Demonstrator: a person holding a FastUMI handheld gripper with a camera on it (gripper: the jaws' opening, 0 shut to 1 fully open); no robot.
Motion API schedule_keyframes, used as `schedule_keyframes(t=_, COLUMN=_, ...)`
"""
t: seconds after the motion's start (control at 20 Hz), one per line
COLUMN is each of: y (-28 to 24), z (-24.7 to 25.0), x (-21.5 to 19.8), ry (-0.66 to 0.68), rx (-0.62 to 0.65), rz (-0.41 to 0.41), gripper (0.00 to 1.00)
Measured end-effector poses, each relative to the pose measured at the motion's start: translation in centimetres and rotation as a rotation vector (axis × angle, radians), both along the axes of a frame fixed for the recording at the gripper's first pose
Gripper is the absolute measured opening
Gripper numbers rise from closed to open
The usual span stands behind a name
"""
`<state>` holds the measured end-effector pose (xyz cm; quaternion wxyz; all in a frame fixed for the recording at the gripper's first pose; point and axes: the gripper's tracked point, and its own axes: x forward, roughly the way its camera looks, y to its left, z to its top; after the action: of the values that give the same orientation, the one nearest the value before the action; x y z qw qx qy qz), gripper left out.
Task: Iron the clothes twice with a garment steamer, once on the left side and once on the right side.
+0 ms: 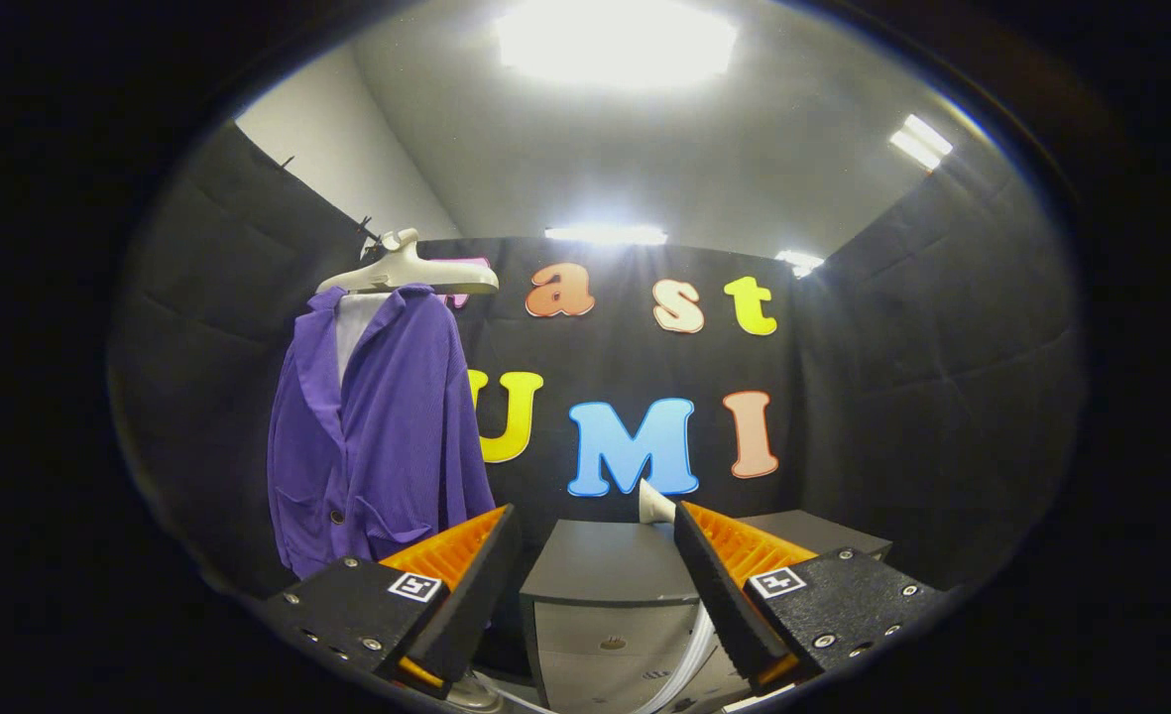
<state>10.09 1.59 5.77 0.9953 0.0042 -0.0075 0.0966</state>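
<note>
1. Our claw [597, 575] is spread wide and pinches nothing; there is only air between its two fingers.
2. The purple jacket [382, 426] hangs on a pale hanger [409, 270] to the far left, in front of the black booth wall [902, 397].
3. We think the jacket is soft and light. It will swing and fold if we push it, so we should press gently.
4. A small white tip [654, 504] peeks out by the right finger, and a white hose [686, 662] runs down near it. We think this is the steamer, but most of it is hidden.
5. The steamer is likely hard and smooth, so we should grab its handle, not the bendy hose.
6. A grey desk [605, 565] with a drawer stands just ahead of the fingers. It sits to the right of the jacket, and the hose could snag on it.
</note>
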Motion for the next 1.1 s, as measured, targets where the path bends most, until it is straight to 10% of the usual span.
schedule_keyframes(t=0.6, y=-6.3, z=-5.5, x=18.2, ry=0.277, rx=0.132, rz=0.139, gripper=0.96)
schedule_keyframes(t=1.1, y=-7.3, z=-11.1, x=28.9, ry=0.637, rx=0.488, rz=0.287, gripper=0.95)
